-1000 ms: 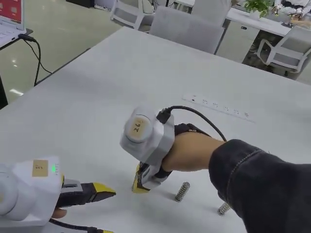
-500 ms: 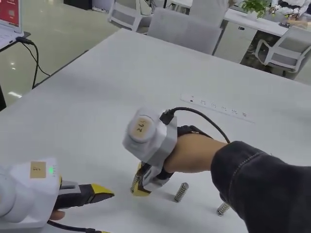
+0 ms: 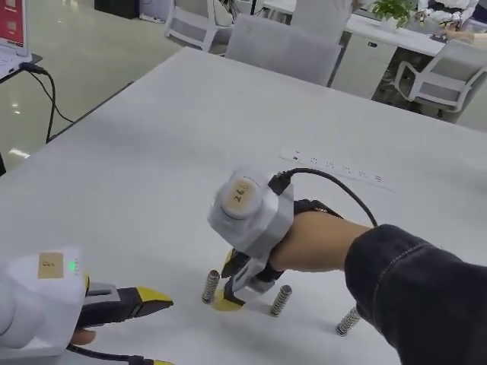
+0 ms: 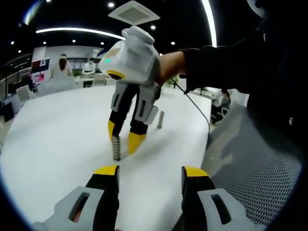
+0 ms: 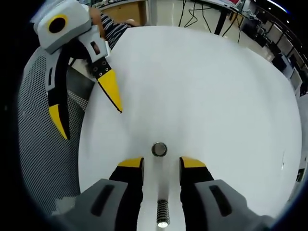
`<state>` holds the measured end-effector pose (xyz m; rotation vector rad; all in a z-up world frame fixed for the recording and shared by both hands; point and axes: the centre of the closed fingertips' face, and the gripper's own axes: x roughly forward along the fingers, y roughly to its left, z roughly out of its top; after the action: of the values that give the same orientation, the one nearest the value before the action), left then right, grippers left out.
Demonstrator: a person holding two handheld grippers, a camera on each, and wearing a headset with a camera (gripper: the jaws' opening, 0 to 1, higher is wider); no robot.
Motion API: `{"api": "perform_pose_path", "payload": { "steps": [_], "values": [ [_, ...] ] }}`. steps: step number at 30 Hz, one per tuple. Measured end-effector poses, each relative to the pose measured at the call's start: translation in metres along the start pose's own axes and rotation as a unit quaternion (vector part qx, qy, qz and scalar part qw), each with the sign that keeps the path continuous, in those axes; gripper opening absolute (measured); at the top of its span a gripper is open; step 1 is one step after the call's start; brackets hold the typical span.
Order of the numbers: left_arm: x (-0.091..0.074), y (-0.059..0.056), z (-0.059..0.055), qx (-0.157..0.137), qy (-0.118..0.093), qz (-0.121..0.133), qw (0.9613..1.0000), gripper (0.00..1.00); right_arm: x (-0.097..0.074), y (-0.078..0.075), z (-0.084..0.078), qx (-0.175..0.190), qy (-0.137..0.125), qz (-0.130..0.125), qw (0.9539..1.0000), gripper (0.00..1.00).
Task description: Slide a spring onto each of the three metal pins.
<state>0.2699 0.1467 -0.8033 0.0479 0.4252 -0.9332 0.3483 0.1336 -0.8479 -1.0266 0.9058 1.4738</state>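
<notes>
**Three springs upright, your right claw open beside the first**

Your right gripper [image 3: 226,293] points down at the white table [image 3: 137,152]. Its yellow-tipped jaws are spread and hold nothing, just beside the first spring [image 3: 210,287]. In the right gripper view that coil shows end-on just ahead of the tips. The second spring [image 3: 281,299] stands near on the gripper's other side. The third spring [image 3: 349,321] stands well apart from them, by your sleeve.

All three stand straight up, which a loose coil would hardly do, so each is probably seated on one of the pins. The coils hide the metal, though, and the views are too small to settle it. If so, the spread jaws fit a spring that needs no more holding, and the task looks close to done.

Your left gripper [image 3: 156,333] hangs low at the near edge, jaws parted and empty. It is aimed toward the work, seemingly parked clear of the right gripper.

The parts stand directly on the tabletop rather than in a tray. A power strip [image 3: 342,169] lies further back.
</notes>
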Motion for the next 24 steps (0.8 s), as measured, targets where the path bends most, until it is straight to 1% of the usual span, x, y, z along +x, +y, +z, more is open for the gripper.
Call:
{"api": "perform_pose_path", "payload": {
  "steps": [3, 6, 14, 17, 24],
  "values": [
    [0.0, 0.0, 0.002, 0.001, -0.001, 0.001, 1.0, 0.46, -0.002, 0.0, -0.002, 0.008, -0.006, 0.0, 0.9999, 0.32],
    [0.0, 0.0, 0.002, 0.001, 0.0, 0.002, 1.0, 0.46, -0.003, 0.0, -0.006, 0.01, -0.006, -0.004, 0.9999, 0.35],
    [-0.001, 0.001, 0.004, 0.004, 0.002, 0.003, 1.0, 0.47, -0.011, -0.004, -0.012, 0.022, -0.025, -0.018, 0.9993, 0.41],
    [-0.002, 0.002, 0.006, 0.005, 0.002, 0.004, 1.0, 0.47, -0.013, -0.006, -0.012, 0.027, -0.034, -0.024, 0.9988, 0.46],
    [-0.004, 0.003, 0.007, 0.008, 0.002, 0.005, 1.0, 0.47, -0.017, -0.005, -0.018, 0.038, -0.041, -0.031, 0.998, 0.5]
  ]
}}
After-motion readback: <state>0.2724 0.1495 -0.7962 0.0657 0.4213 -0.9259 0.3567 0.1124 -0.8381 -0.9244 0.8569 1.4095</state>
